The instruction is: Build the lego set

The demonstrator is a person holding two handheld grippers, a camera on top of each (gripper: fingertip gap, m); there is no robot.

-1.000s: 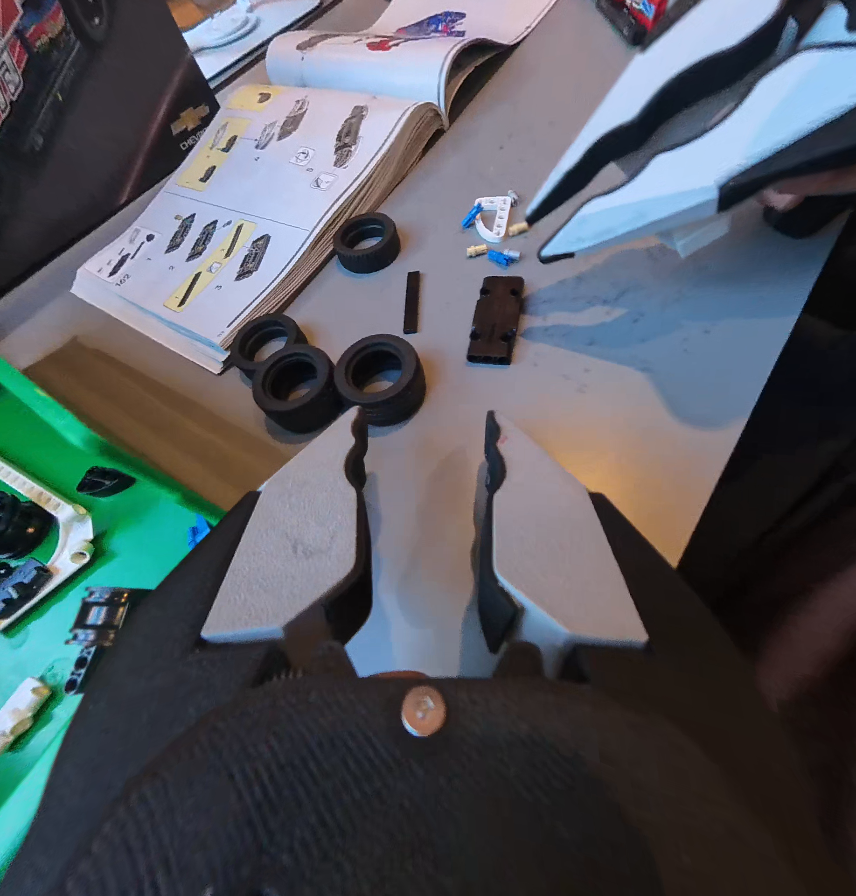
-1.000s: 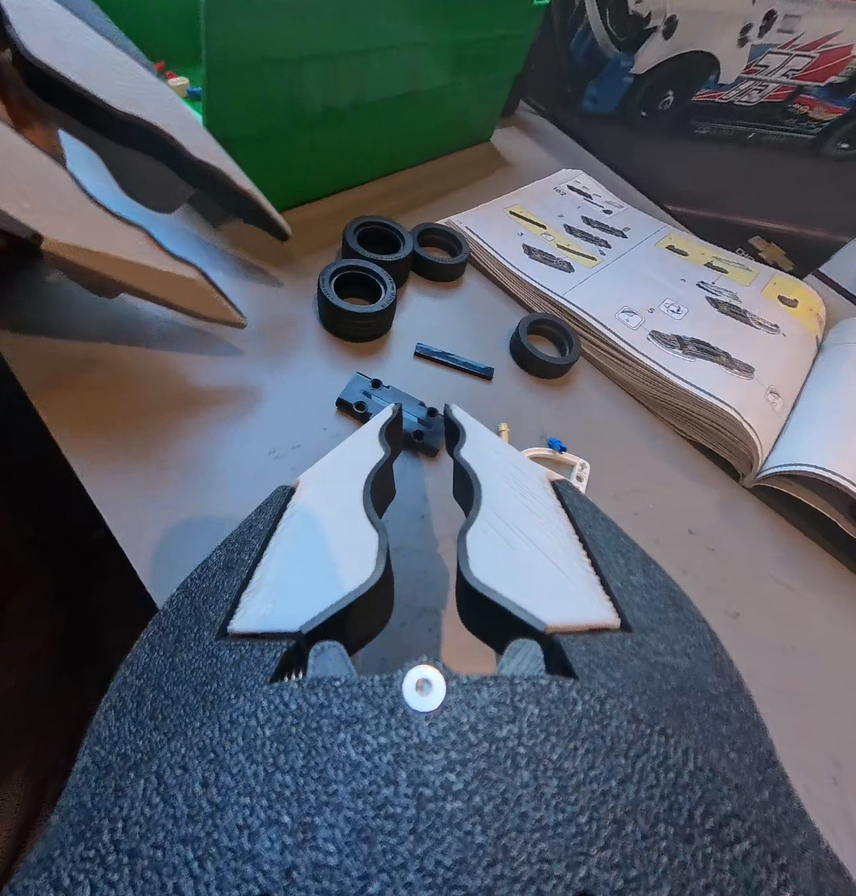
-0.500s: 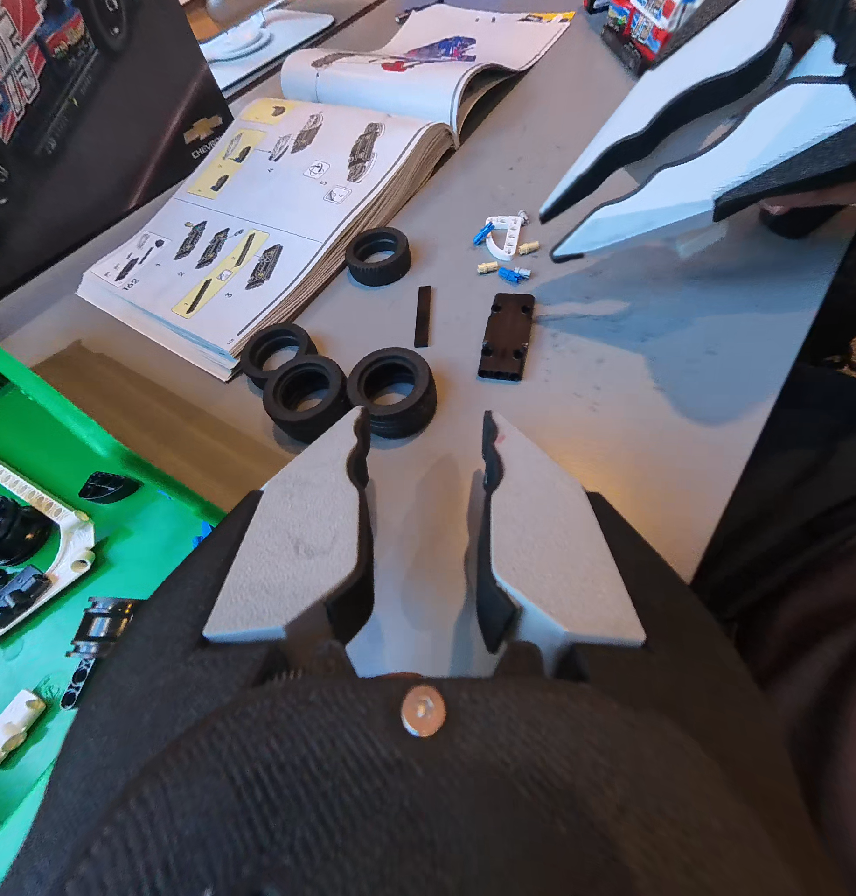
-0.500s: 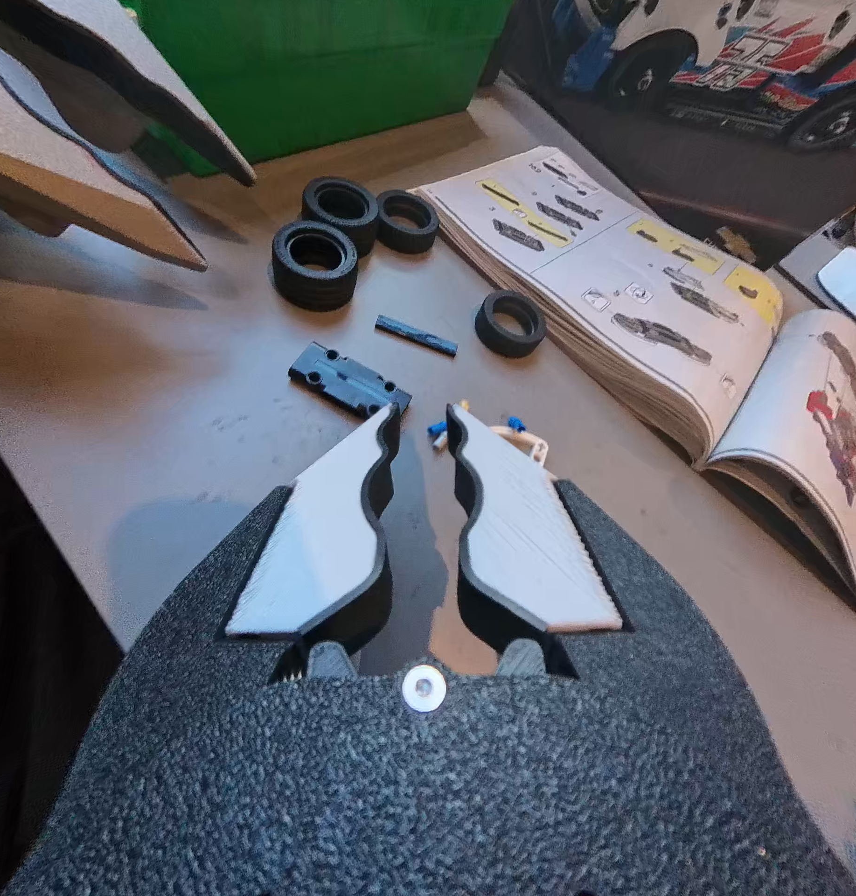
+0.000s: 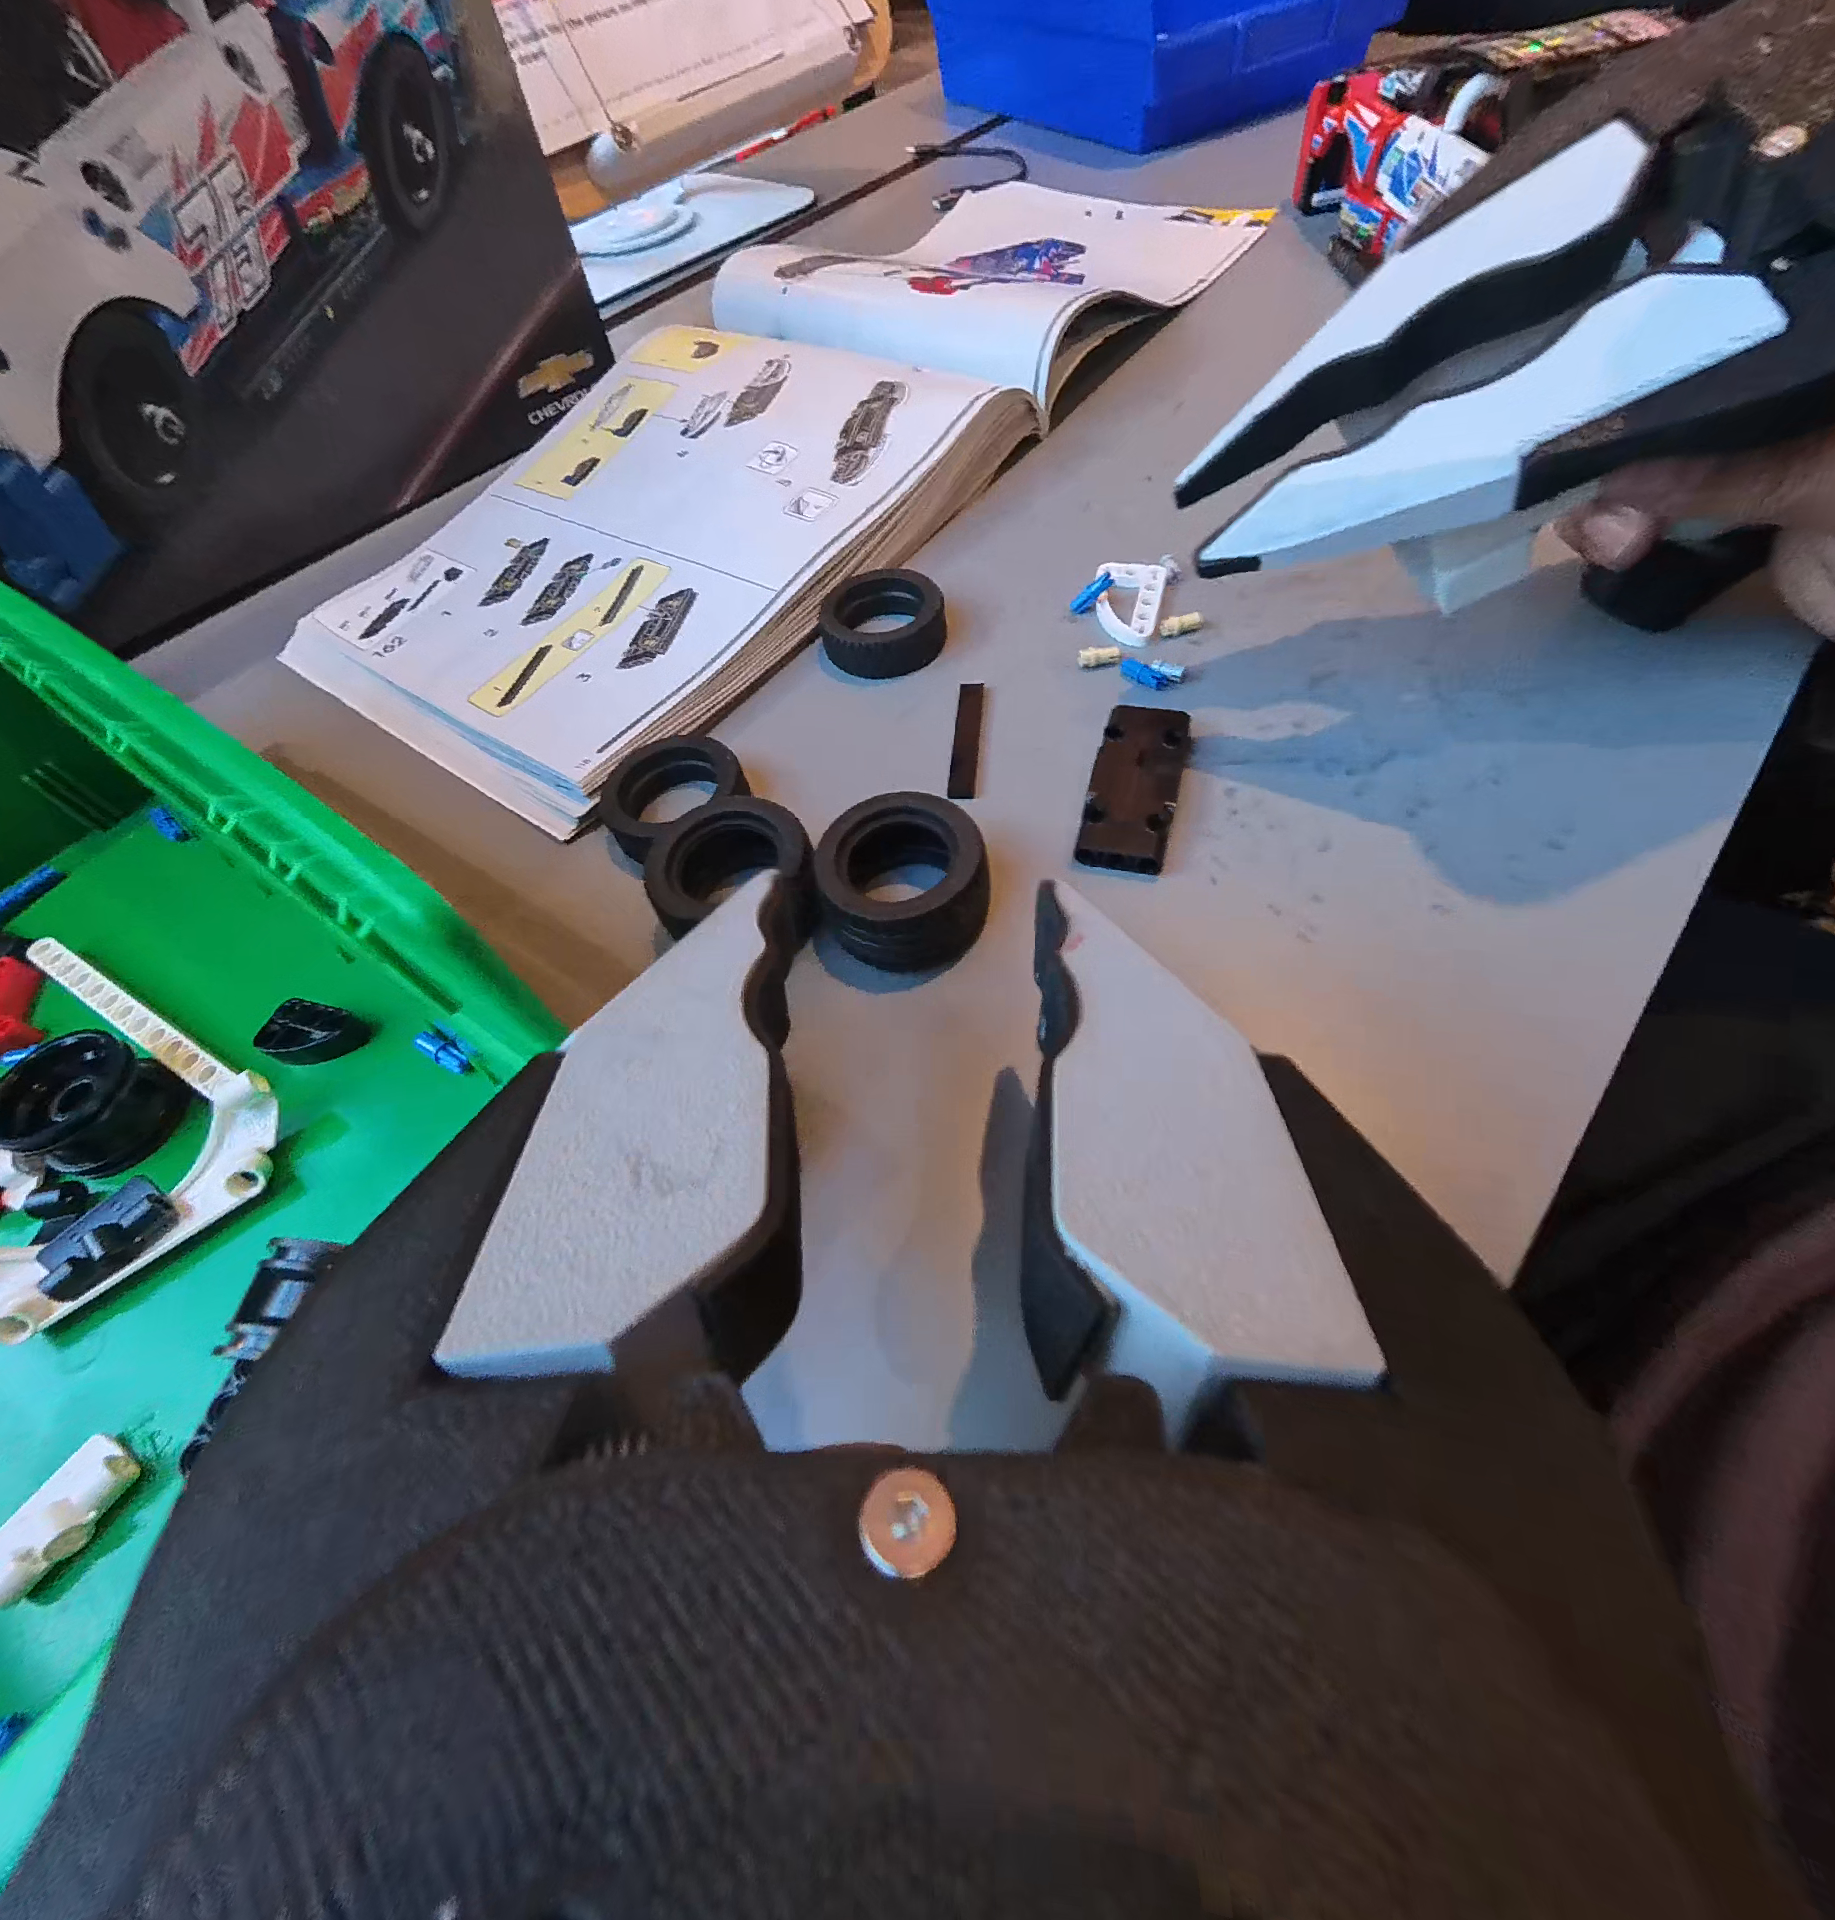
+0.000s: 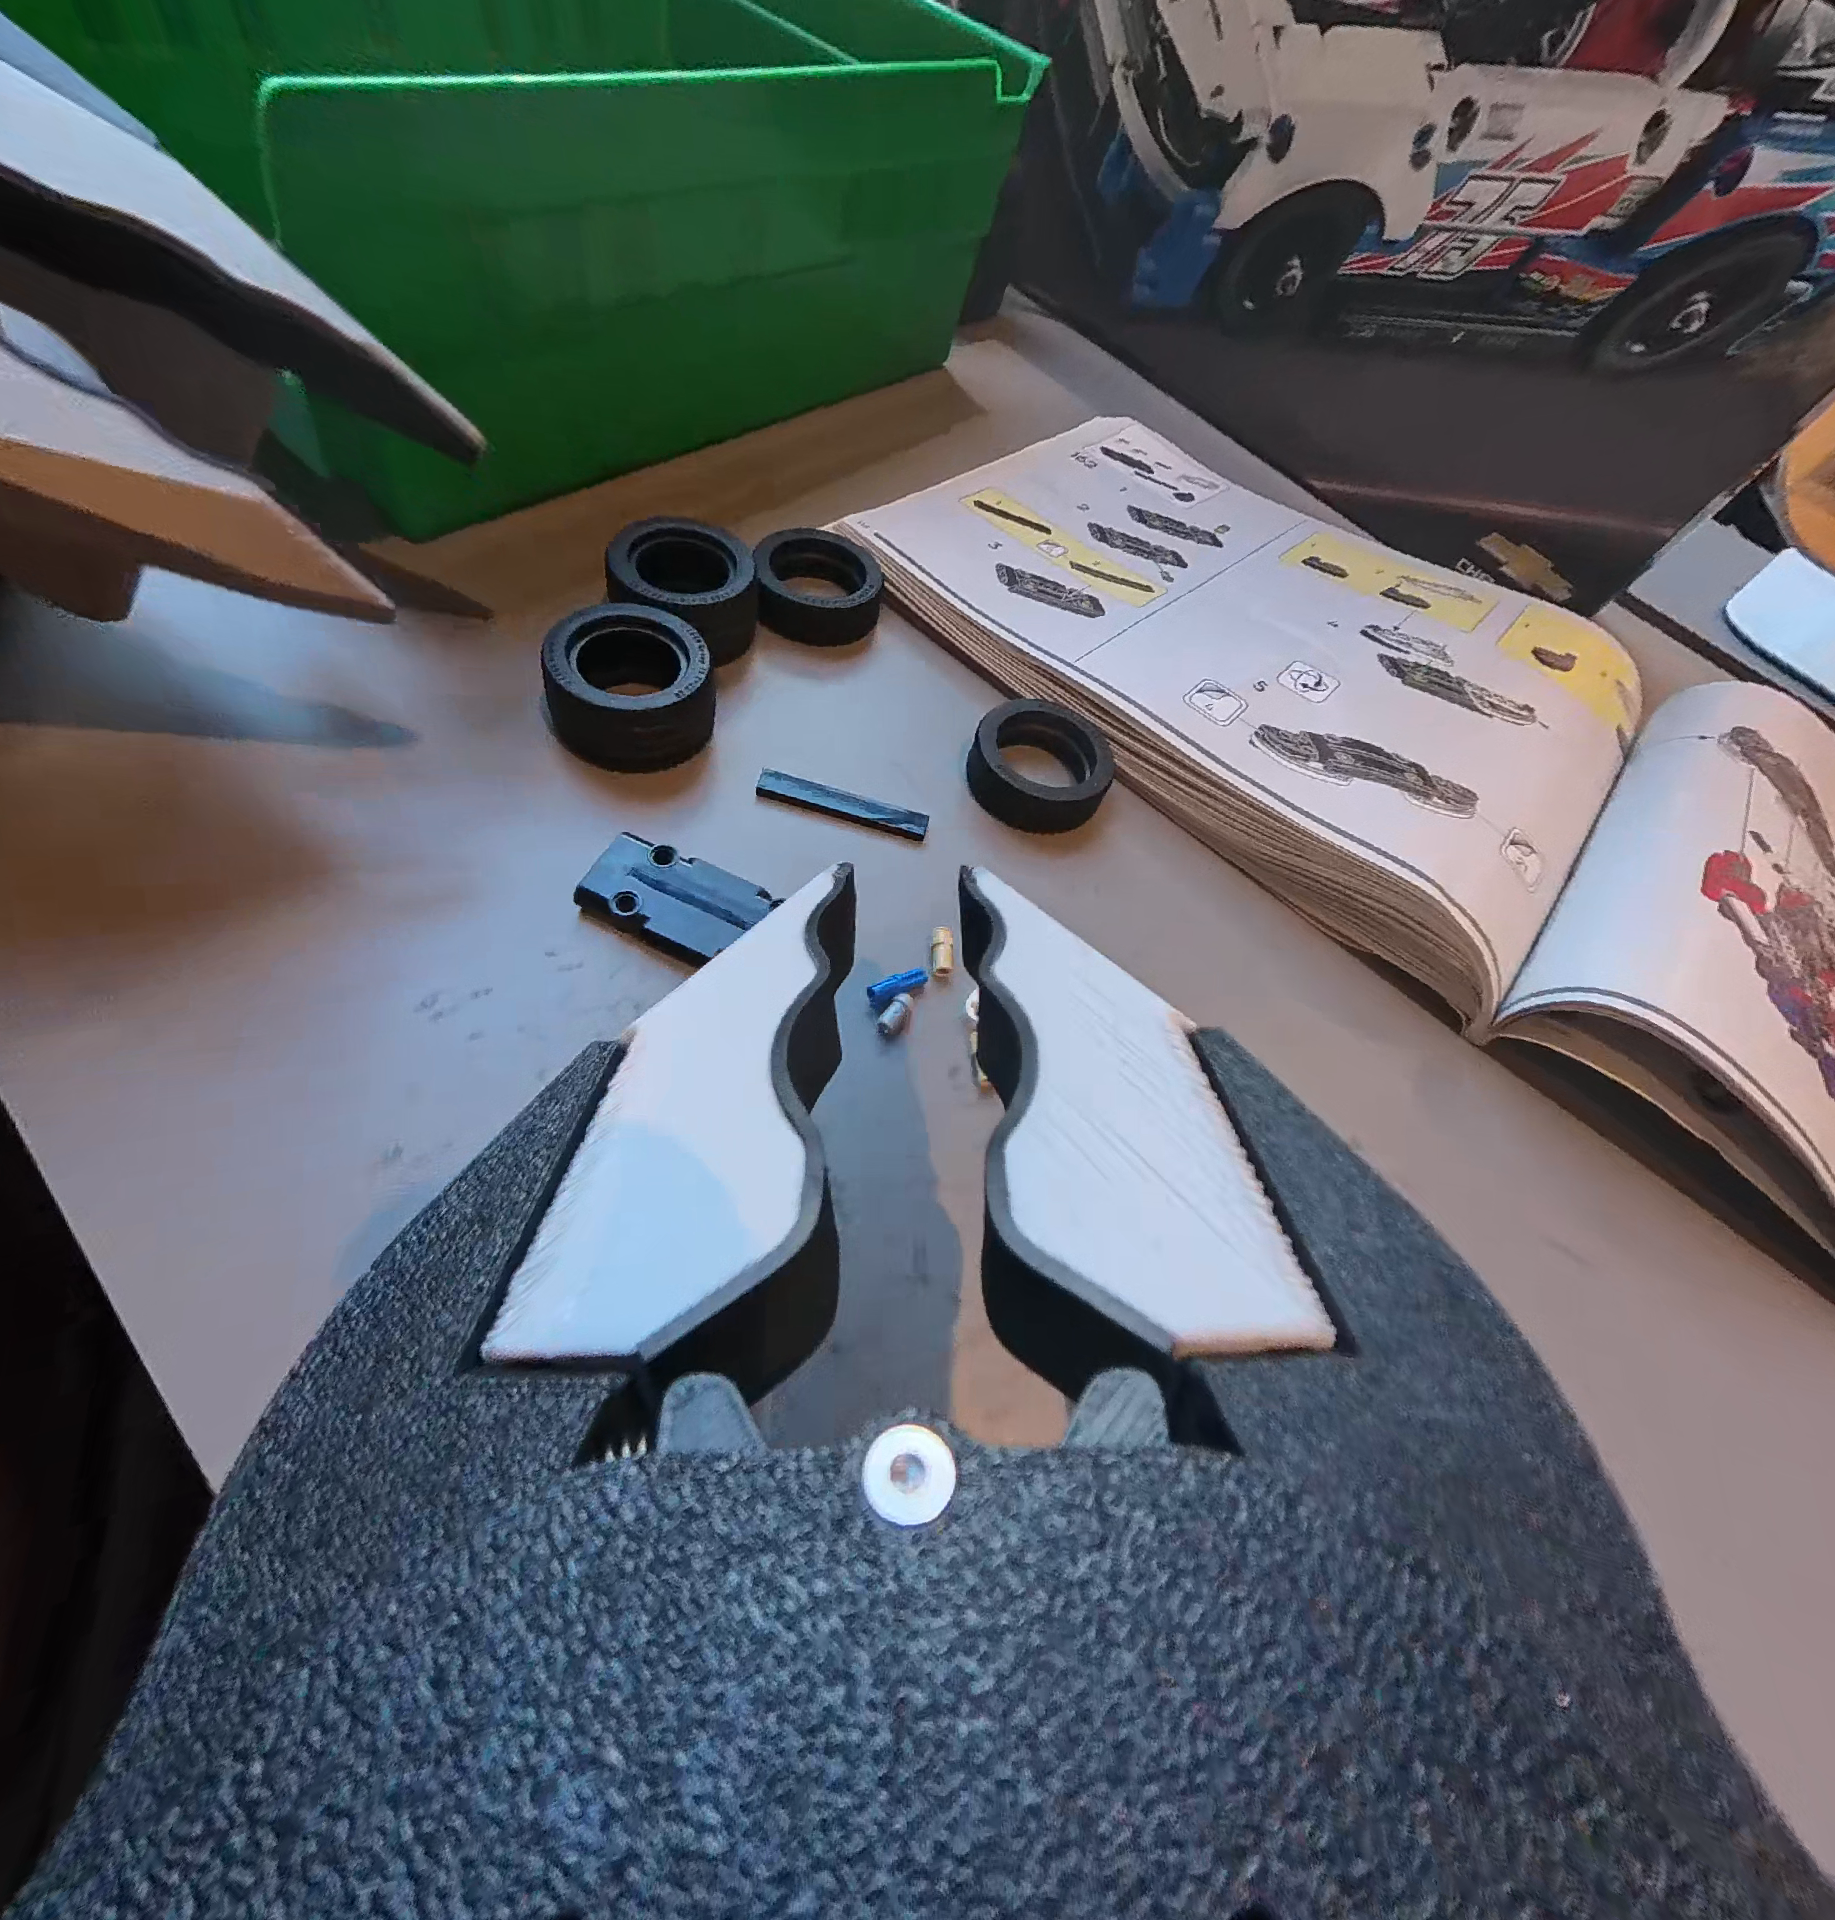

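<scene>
Right gripper (image 6: 905,883) hangs above the table (image 6: 269,935), jaws a narrow gap apart, nothing held; a blue pin (image 6: 895,981) and tan pin (image 6: 940,948) lie btwn its tips, black plate (image 6: 669,902) just left. Left gripper (image 5: 905,914) is wider apart, also empty, tips near a black tire (image 5: 900,881) w/ two more touching beside it. Fourth tire (image 5: 884,621) sits by the open instruction booklet (image 5: 684,540). Thin black bar (image 5: 966,740) lies btwn tires & plate. Green bin (image 5: 269,862) w/ loose parts at left.
</scene>
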